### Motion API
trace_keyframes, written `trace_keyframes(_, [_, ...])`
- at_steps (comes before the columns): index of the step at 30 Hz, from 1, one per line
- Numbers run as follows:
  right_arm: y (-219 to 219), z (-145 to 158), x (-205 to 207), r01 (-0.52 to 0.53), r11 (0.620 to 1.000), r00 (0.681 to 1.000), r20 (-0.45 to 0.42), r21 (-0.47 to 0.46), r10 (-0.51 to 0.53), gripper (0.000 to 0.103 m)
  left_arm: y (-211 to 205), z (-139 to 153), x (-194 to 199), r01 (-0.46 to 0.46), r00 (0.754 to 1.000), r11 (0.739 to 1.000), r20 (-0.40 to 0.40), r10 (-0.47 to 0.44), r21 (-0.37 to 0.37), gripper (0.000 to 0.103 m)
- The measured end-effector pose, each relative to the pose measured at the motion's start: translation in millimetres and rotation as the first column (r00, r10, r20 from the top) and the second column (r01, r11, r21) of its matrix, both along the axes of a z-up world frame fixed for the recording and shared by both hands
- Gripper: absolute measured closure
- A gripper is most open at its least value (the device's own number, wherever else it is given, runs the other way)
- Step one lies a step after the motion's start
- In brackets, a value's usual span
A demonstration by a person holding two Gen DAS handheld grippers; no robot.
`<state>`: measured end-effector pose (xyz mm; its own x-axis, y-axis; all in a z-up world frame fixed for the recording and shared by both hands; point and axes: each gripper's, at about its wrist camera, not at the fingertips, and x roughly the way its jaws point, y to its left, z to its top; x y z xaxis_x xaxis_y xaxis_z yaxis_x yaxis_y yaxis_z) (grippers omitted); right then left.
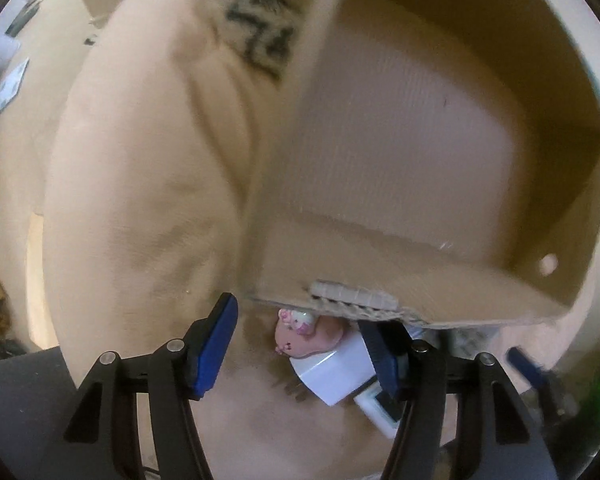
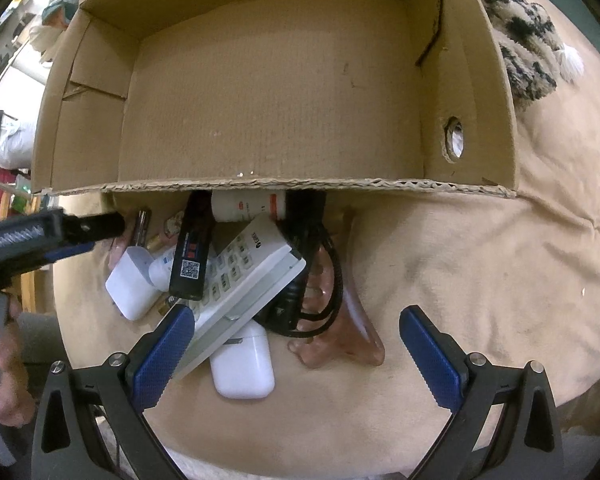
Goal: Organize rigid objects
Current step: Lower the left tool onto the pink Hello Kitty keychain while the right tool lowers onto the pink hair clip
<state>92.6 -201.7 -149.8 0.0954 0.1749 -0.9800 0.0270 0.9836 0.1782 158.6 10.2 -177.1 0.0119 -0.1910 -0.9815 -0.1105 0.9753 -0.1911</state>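
Note:
An open cardboard box (image 2: 268, 120) stands on a beige cushion; it also shows in the left wrist view (image 1: 412, 152). A pile lies before its near wall: a white remote (image 2: 244, 276), a black device with a QR label (image 2: 192, 256), a white charger cube (image 2: 130, 288), a white earbud case (image 2: 244, 364), a black cable (image 2: 304, 296), a white tube (image 2: 248, 206) and a clear pink piece (image 2: 340, 344). My right gripper (image 2: 296, 356) is open, its left finger against the remote. My left gripper (image 1: 300, 348) is open around the charger cube (image 1: 332, 376) and a pink figurine (image 1: 308, 336).
The beige cushion (image 2: 480, 280) spreads right of the pile. A patterned tufted cover (image 2: 524, 40) lies beyond the box's right wall. The left gripper's body (image 2: 28, 240) reaches in from the left in the right wrist view. Room clutter sits far left.

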Motion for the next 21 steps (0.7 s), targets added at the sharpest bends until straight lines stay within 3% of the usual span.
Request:
trace_keyframes(5, [-8,-2,0,0.006,1.000,1.000,-0.008,0.029,-0.006,0.000,-3,-18,-1,0.021,0.999,1.000,-0.025,-0.021,0.017,0.068])
trace_keyframes(14, [-68,0,-1,0.142,0.977,0.990,-0.018,0.160,-0.141,0.000,27,5,-10,-0.026,0.998,0.998,0.051,0.023,0.052,0.069])
trace_keyframes(18, [-91,-9,-6,0.170,0.973,0.985,-0.052,0.159,-0.164,0.036,47,13,-17,-0.051,0.997,0.997,0.054,0.047,0.059,0.069])
trace_keyframes(21, [-92,-19,-8,0.142,0.982,0.988,-0.079,0.124,-0.133,0.054,51,12,-21,-0.059,0.998,0.997,0.028,0.058,0.056,0.069])
